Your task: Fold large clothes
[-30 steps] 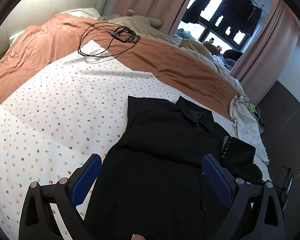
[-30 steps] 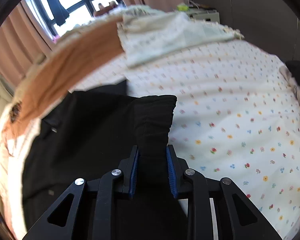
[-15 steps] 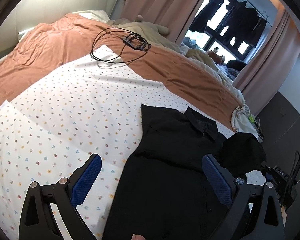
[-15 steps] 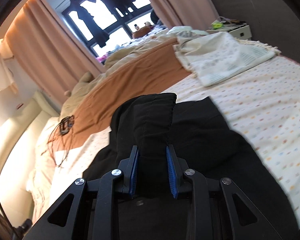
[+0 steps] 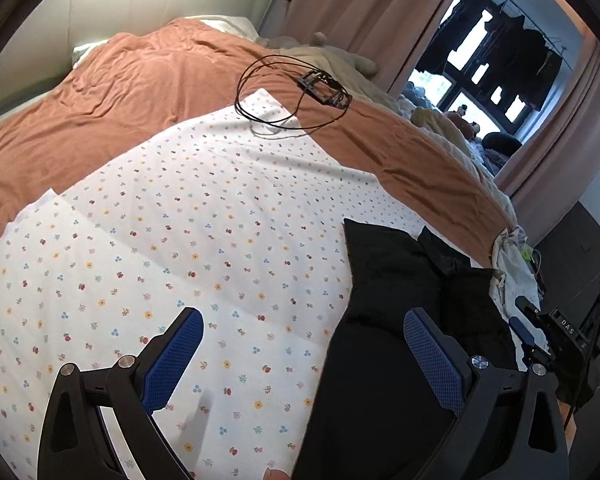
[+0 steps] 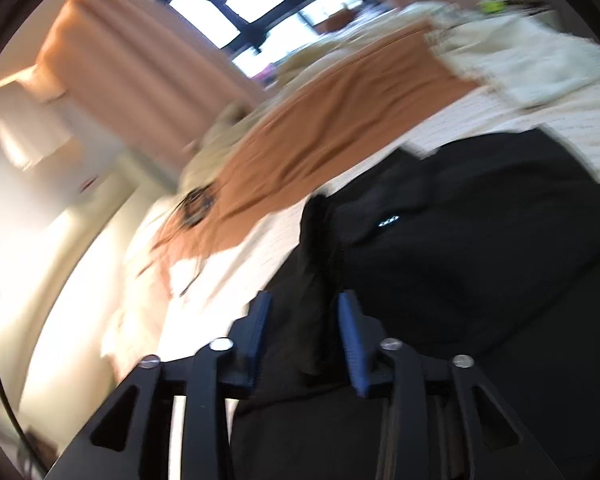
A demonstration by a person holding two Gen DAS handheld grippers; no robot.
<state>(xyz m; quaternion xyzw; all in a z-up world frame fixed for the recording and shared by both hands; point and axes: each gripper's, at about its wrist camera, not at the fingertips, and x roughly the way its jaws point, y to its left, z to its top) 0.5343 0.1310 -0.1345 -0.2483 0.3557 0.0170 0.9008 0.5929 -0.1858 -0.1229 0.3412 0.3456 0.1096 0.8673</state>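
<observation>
A black collared shirt (image 5: 388, 280) lies front up on the floral sheet, at the right of the left wrist view. My left gripper (image 5: 302, 314) hovers open above the shirt's left edge and the sheet, with nothing between its fingers. In the blurred right wrist view the shirt (image 6: 480, 240) fills the right side. A black sleeve (image 6: 316, 264) hangs between the jaws of my right gripper (image 6: 303, 298). Those jaws are opening, and the blue pads stand apart from the fabric. The right gripper (image 5: 540, 332) also shows at the far right of the left wrist view, beside the folded-in sleeve (image 5: 472, 300).
The white floral sheet (image 5: 180, 220) covers the near half of the bed, with an orange blanket (image 5: 120, 112) behind it. A coiled black cable with a small device (image 5: 300, 92) lies on the blanket. A pale crumpled cloth (image 5: 512, 264) sits at the bed's right edge. Curtains and a window stand beyond.
My left gripper slid left, so the shirt now sits at the right of its view. My right gripper carried the sleeve across over the shirt body, and its jaws have widened off the fabric.
</observation>
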